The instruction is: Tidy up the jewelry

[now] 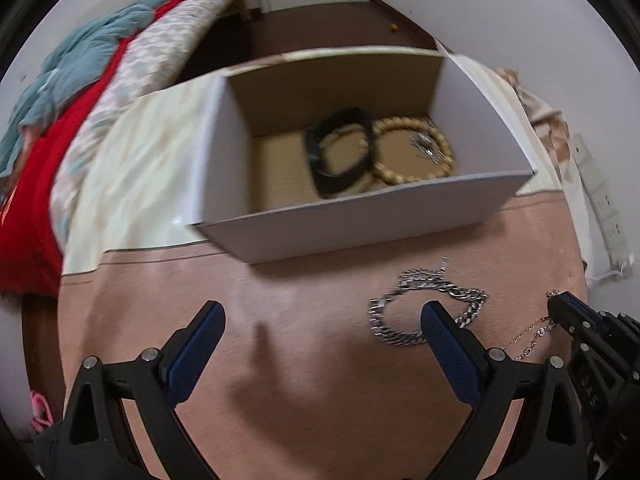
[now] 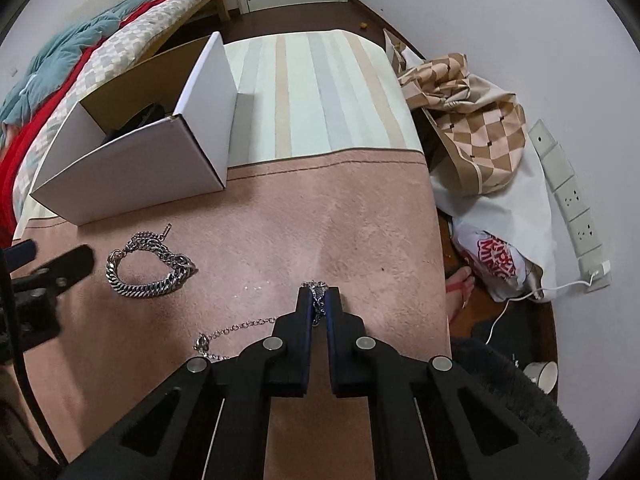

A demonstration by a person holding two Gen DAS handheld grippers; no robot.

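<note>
The right gripper (image 2: 319, 294) pinches a thin chain (image 2: 240, 326) that trails onto the pink cloth (image 2: 300, 220). The left gripper (image 1: 322, 326) hangs spread wide beside the heavy silver bracelet (image 1: 424, 308) (lying just in front of the white box (image 1: 360, 216), which holds a black band (image 1: 340, 156) and gold ring (image 1: 416, 152)).

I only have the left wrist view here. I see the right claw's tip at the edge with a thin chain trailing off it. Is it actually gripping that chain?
Observer: Yes. In the right wrist view the right claw is shut on the thin chain, with links bunched between its pads.
Operator: Where does the rest of it go?
Observer: It trails left across the pink cloth and ends in a small ring clasp lying on the cloth.
Operator: Anything beside the table on that side?
Observer: A checked bag and a white power strip by the wall.
Operator: And my left claw?
Observer: The left claw is open and empty, next to the heavy silver chain.
</note>
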